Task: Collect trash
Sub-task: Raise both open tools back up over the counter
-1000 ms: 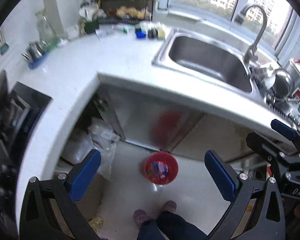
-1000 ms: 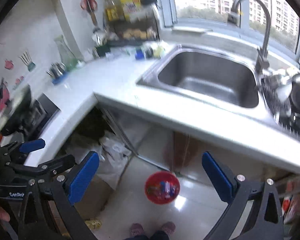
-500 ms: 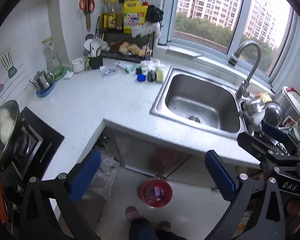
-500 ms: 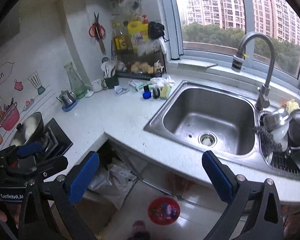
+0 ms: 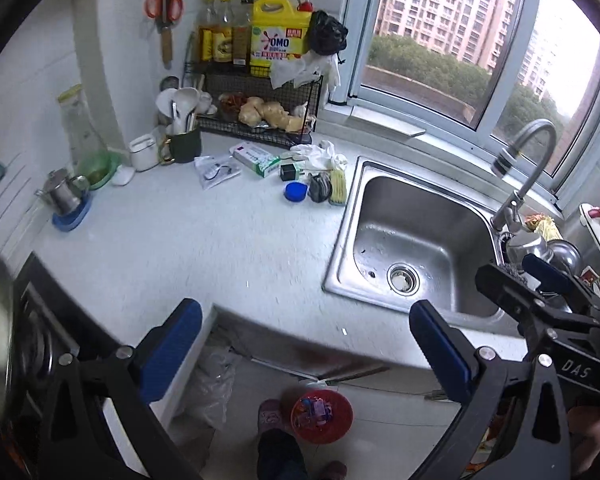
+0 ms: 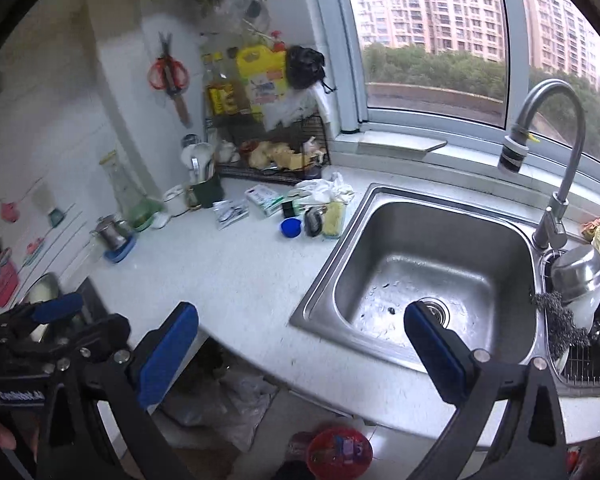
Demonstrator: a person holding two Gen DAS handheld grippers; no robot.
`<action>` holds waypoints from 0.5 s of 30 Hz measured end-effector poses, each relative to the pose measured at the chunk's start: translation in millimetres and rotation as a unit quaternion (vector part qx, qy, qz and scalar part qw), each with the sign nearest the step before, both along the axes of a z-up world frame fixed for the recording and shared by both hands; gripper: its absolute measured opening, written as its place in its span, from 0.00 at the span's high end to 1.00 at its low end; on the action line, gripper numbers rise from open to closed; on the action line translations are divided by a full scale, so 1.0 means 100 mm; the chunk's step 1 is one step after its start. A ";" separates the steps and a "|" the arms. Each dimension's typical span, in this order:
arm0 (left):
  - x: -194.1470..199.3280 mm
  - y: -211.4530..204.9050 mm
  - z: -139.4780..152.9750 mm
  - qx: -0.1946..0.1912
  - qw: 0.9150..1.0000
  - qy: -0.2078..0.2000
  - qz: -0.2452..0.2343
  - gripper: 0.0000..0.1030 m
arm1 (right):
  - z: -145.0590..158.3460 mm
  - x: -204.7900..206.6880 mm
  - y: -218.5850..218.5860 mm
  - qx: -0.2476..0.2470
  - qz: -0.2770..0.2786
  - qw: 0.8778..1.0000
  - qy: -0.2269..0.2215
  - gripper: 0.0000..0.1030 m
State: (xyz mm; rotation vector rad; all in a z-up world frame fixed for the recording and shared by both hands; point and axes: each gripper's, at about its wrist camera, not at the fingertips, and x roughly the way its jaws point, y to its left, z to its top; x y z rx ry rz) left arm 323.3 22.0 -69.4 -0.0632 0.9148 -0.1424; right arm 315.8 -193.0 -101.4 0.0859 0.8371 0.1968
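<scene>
Red trash bin (image 5: 321, 414) at frame bottom, countertop litter (image 5: 316, 155) upper centre; my left gripper (image 5: 300, 348) and right gripper (image 6: 296, 352) both spread wide, empty; I should approach one scrap squarely.

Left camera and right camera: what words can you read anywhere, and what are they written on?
"OMO" – on the yellow detergent jug on the wire rack.
"DAS" – on the right gripper, seen from the left camera.
White lettering on the left gripper, seen from the right camera – too blurred to read.
Bottle labels and the white and green box – print too small to read.
</scene>
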 end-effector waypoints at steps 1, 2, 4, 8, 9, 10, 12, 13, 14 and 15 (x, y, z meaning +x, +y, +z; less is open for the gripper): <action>0.17 0.06 -0.01 0.000 1.000 0.004 -0.001 0.00 | -0.03 0.11 0.02 0.001 -0.004 1.000 0.005 0.00; 0.36 0.13 -0.03 -0.001 1.000 0.009 -0.001 0.00 | -0.06 0.24 0.05 0.002 -0.007 1.000 0.010 0.00; 0.64 0.24 -0.07 -0.007 1.000 0.020 0.000 0.00 | -0.12 0.50 0.11 0.000 -0.018 1.000 0.015 0.00; 1.23 0.49 -0.21 -0.007 0.999 0.044 -0.008 0.00 | -0.24 0.93 0.18 0.003 -0.037 0.999 0.028 0.00; 1.34 0.54 -0.24 -0.006 0.999 0.048 -0.008 0.00 | -0.28 1.04 0.20 0.001 -0.040 0.999 0.032 0.02; 1.48 0.61 -0.28 -0.008 0.999 0.051 -0.009 0.00 | -0.32 1.15 0.22 0.001 -0.043 0.998 0.035 0.03; 1.72 0.74 -0.37 -0.011 0.998 0.060 -0.007 0.00 | -0.41 1.33 0.27 -0.011 -0.044 0.998 0.041 0.12; 1.85 0.80 -0.42 -0.012 0.998 0.065 -0.006 0.00 | -0.47 1.45 0.30 -0.020 -0.043 0.998 0.048 0.13; 1.97 0.85 -0.47 -0.011 0.998 0.070 -0.004 0.00 | -0.53 1.56 0.33 -0.023 -0.041 0.997 0.055 0.15; 2.08 0.91 -0.53 -0.013 0.997 0.074 -0.001 0.00 | -0.57 1.63 0.35 -0.023 -0.040 0.997 0.059 0.15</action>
